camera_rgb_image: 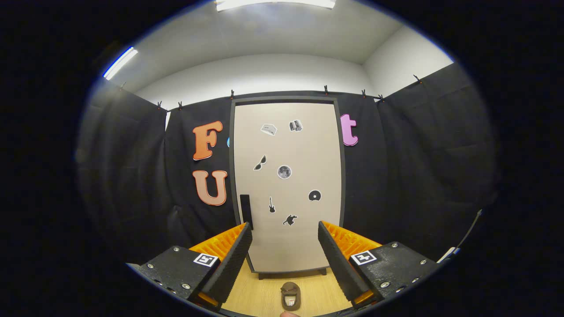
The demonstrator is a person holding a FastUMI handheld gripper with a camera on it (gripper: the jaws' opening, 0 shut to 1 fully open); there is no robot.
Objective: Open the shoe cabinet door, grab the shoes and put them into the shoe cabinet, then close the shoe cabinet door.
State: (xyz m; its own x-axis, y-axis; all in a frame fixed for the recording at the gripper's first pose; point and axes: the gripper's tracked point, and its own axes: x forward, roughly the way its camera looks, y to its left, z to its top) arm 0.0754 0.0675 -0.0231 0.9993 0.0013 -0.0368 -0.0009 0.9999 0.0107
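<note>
Ahead of my gripper (285,246), across a strip of wood floor (260,295), stands the cabinet (288,185) against the black cloth wall, door shut. My fingers are spread wide w/ nothing between them but air; the door shows in the gap, well beyond the tips.

Going L to R: cloth wall, then the cabinet's dark frame, then a dark vertical handle (246,211) low on the door's left edge, just above my left finger as I look. Door face is pale w/ small stickers scattered over it. Right frame edge, more cloth after that.

Low down, on the floor betw. my fingers and nearer to me than the cabinet, sits one brown shoe (291,296), toe toward the door, opening toward me. Something small and rounded at the very bottom below it; can't tell what.

I'd say nothing of the task is done yet: door first.

Risks, as I judge them:
- Handle is slim and flush-looking. Fingers could slip off or close on only one side if I come in off-centre.
- Handle on left means hinges prob. on right, so door swings toward me. The shoe looks close enough to the cabinet foot that the door might sweep or nudge it.
- Pulling crooked may drag the whole cabinet instead of opening the door.
</note>
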